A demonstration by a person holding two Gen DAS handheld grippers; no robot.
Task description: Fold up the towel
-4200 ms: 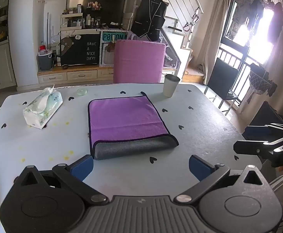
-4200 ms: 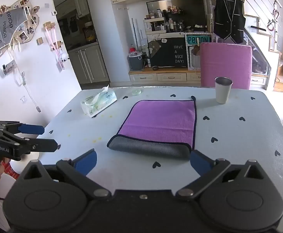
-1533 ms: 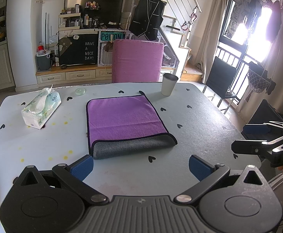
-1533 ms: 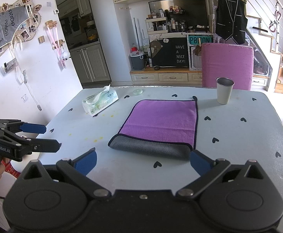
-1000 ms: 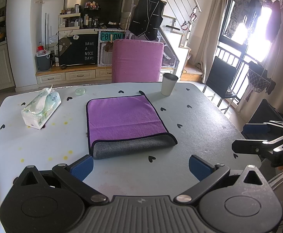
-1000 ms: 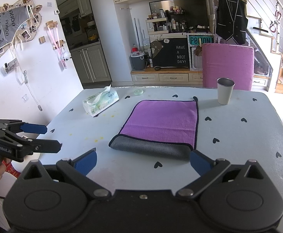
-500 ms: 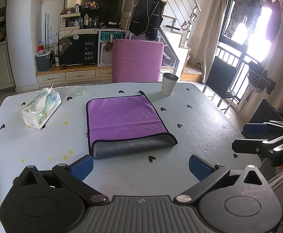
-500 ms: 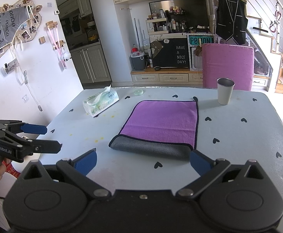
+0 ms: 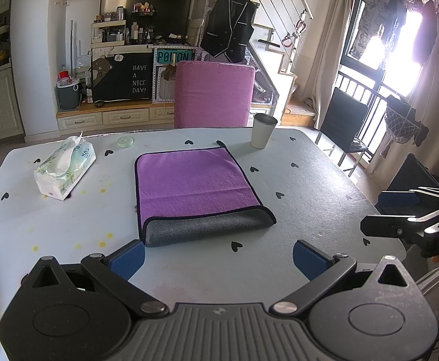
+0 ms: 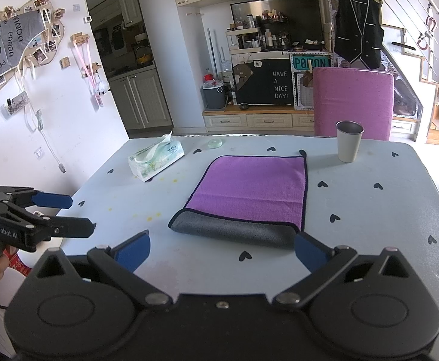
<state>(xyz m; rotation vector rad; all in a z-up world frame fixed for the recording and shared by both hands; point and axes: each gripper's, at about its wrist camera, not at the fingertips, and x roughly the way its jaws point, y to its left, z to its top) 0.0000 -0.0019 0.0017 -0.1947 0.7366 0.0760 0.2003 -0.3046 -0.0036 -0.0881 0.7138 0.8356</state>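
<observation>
A purple towel (image 9: 192,183) with a grey underside lies folded flat on the pale blue table (image 9: 309,198), its rolled grey fold edge nearest me. It also shows in the right wrist view (image 10: 249,189). My left gripper (image 9: 218,255) is open and empty, held back from the near table edge, short of the fold. My right gripper (image 10: 221,248) is open and empty, also just short of the fold. Each gripper shows in the other's view: the right one (image 9: 400,213) off the table's right side, the left one (image 10: 66,213) off its left side.
A tissue pack (image 9: 64,171) lies left of the towel. A metal cup (image 9: 263,131) stands at the far right of it, and a small round lid (image 9: 125,141) lies at the far edge. A pink chair (image 9: 213,94) stands behind the table.
</observation>
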